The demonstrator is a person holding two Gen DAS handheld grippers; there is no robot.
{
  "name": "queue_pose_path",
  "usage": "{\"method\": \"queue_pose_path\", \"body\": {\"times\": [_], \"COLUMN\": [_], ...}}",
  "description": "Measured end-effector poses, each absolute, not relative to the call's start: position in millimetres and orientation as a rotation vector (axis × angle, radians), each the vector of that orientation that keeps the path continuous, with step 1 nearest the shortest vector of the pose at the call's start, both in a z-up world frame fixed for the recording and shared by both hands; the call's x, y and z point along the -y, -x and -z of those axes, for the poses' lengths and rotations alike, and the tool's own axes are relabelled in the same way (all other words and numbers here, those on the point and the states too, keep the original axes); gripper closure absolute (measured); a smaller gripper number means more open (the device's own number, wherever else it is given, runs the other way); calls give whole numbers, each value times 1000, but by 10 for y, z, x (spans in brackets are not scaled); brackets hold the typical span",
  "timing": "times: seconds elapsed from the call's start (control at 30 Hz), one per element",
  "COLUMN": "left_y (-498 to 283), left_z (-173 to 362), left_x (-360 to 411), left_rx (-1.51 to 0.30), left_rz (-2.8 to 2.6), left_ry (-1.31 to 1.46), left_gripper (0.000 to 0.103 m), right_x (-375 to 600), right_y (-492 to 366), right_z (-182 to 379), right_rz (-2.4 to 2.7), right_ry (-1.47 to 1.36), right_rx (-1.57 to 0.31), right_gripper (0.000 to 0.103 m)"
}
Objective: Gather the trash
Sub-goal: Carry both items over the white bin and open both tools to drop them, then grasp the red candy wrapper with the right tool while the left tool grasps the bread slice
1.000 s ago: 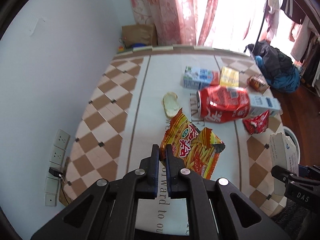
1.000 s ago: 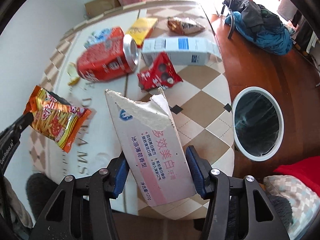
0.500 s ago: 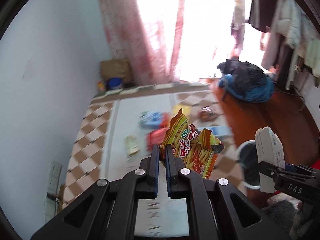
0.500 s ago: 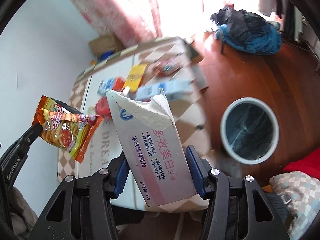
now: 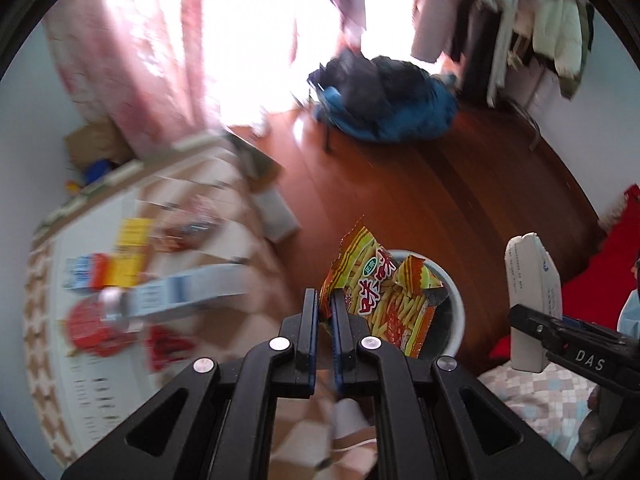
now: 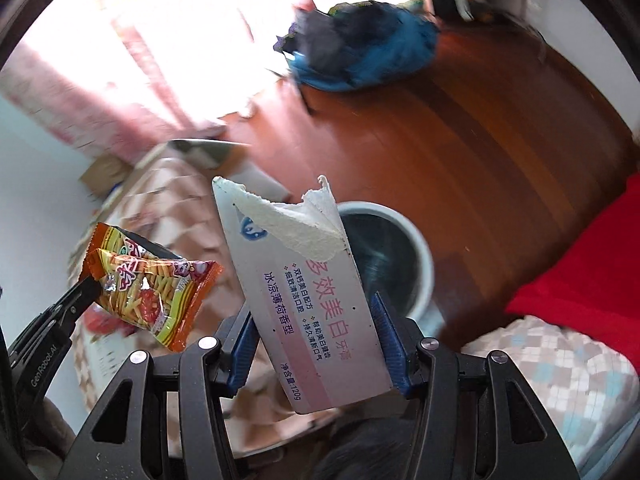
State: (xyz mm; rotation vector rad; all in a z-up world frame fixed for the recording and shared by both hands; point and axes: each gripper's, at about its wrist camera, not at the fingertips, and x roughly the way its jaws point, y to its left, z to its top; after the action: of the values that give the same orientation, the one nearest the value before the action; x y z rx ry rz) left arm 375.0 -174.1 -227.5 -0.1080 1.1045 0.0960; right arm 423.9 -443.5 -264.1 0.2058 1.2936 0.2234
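My left gripper (image 5: 325, 304) is shut on the edge of an orange-yellow snack bag (image 5: 384, 292), which hangs above a white round trash bin (image 5: 456, 300) on the floor. My right gripper (image 6: 316, 320) is shut on a torn white toothpaste box (image 6: 304, 280), held tilted over the near rim of the same bin (image 6: 416, 248). The right wrist view shows the snack bag (image 6: 148, 284) at left in the left gripper (image 6: 86, 292). At the right of the left wrist view, the box (image 5: 532, 280) sits in the right gripper (image 5: 532, 316).
A table with a checked cloth (image 5: 248, 248) lies to the left, blurred, with a red can (image 5: 92, 320), a blue-white carton (image 5: 188, 288), a yellow packet (image 5: 132, 232) and red wrappers. A pile of dark and blue clothes (image 5: 384, 100) lies on the wooden floor. Red fabric (image 6: 580, 272) is at right.
Both grippers have swung right from above the table to above the bin, each carrying its item. The table has slid to the left of both views.
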Motion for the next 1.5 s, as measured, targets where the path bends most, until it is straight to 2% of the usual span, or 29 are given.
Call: {"method": "queue_pose_path", "body": {"times": [0.17, 0.4, 0.43, 0.47, 0.5, 0.53, 0.57, 0.63, 0.67, 0.7, 0.73, 0.83, 1.27, 1.5], "left_y": [-4235, -4581, -4604, -4613, -4615, -4618, -4606, -4581, -4572, -4540, -4508, -4429, -4110, -3848], "left_z": [2895, 3505, 3577, 3598, 3638, 3658, 3680, 3700, 3712, 3707, 3697, 3661, 3204, 2825], "left_x": [2028, 2162, 2156, 2158, 2153, 2150, 2145, 2136, 2138, 2122, 2103, 2097, 2059, 2070], "left_rx": [-1235, -1381, -1399, -1406, -1414, -1418, -1418, -1421, -1427, -1431, -1430, -1418, -1340, -1291], "left_rz": [-35, -19, -27, -31, -40, -51, -63, -80, -87, -94, -103, -117, -159, -166], "left_ry": [134, 161, 162, 166, 168, 166, 161, 145, 138, 130, 124, 98, 59, 63], "left_gripper": [98, 94, 86, 64, 48, 18, 10, 10, 9, 6, 2, 0, 0, 0], "right_x": [4791, 4855, 4845, 4830, 4831, 4816, 4811, 4807, 4808, 4816, 4825, 4847, 4886, 4888], "right_y": [-4640, -4894, -4915, -4943, -4975, -4980, -4997, -5011, -5012, -5017, -5019, -5000, -4617, -4390], "right_z": [3340, 4189, 4278, 4382, 4452, 4499, 4549, 4630, 4654, 4668, 4671, 4660, 4216, 3729], "right_rz": [-167, -140, -141, -142, -135, -126, -126, -115, -111, -106, -102, -101, -69, -77], "right_ry": [-260, -281, -276, -270, -265, -257, -252, -240, -238, -235, -232, -224, -83, -79], "right_rx": [-1410, -1535, -1547, -1558, -1562, -1565, -1569, -1578, -1578, -1576, -1574, -1580, -1570, -1506], "right_gripper": [47, 47, 46, 46, 45, 45, 45, 39, 27, 20, 18, 2, 0, 0]}}
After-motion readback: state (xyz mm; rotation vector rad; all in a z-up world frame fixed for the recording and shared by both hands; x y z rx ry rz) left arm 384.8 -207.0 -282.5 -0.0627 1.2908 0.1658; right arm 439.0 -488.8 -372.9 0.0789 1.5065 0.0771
